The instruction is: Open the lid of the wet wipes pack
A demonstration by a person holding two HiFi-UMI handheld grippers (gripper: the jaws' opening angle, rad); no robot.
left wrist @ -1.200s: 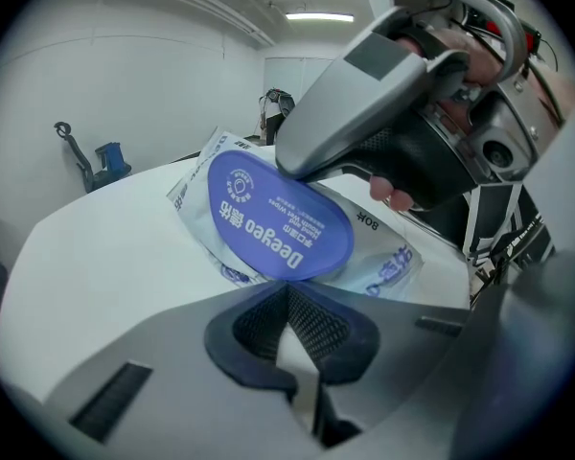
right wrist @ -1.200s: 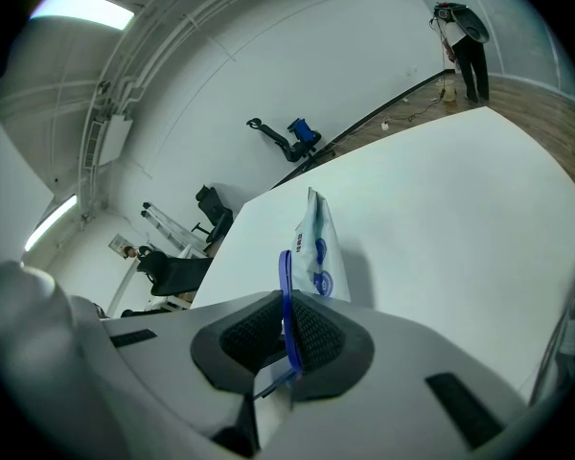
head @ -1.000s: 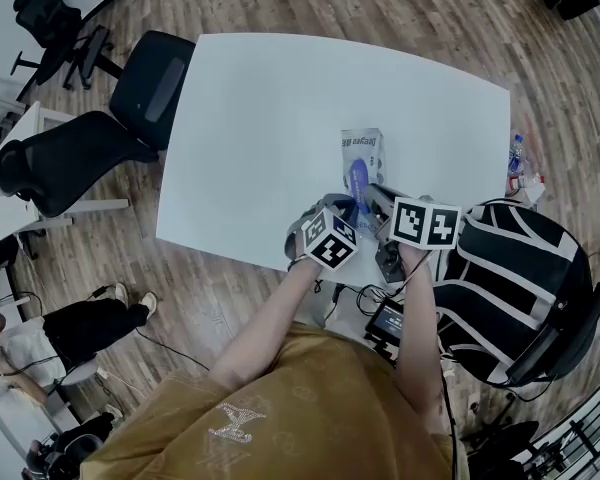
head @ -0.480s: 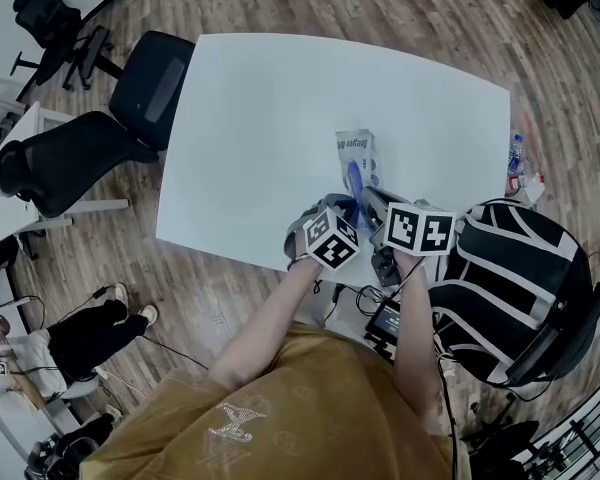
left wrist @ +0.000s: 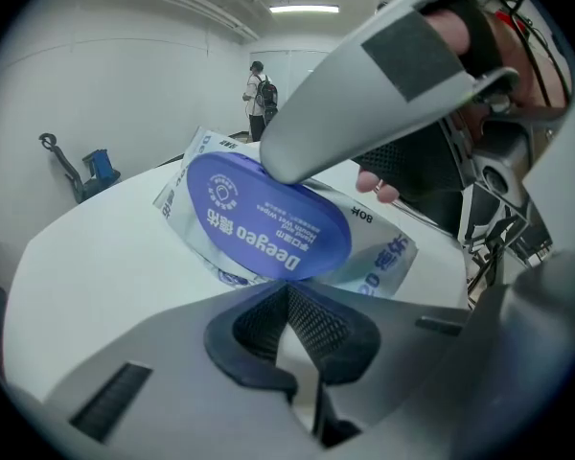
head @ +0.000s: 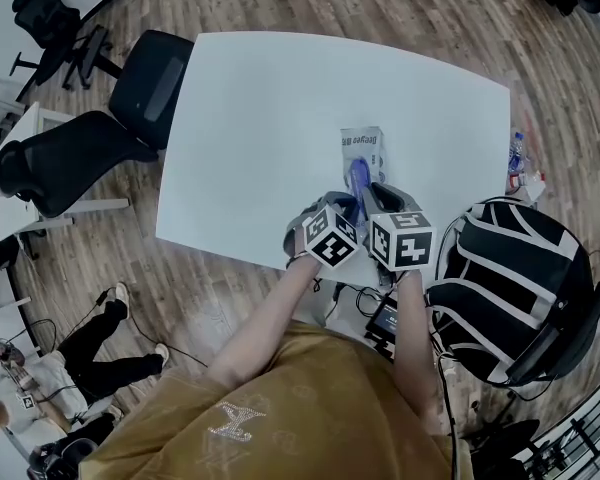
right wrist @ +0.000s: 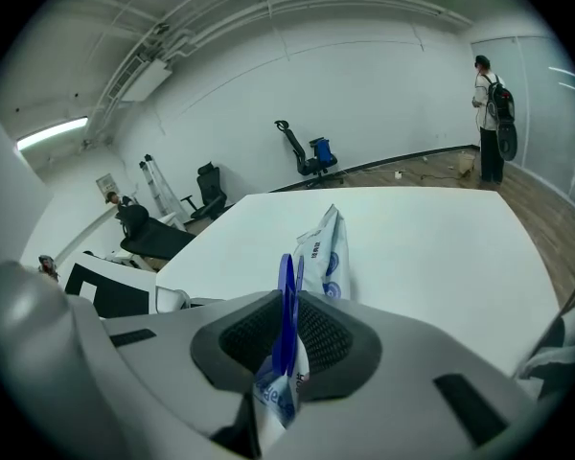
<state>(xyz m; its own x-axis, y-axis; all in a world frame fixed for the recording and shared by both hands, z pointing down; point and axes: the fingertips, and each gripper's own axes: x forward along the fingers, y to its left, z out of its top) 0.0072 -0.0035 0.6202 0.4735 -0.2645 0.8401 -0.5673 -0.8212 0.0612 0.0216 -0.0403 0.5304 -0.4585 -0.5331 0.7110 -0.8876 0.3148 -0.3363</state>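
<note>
At the table's near edge, the right gripper pinches the blue lid; the left gripper nips the wet wipes pack's rim. Open tabletop spreads beyond.

My right gripper swings left and nearer, its marker cube now just beside the cube of my left gripper. The wet wipes pack straightens from its tilt. The person at near left shifts.
</note>
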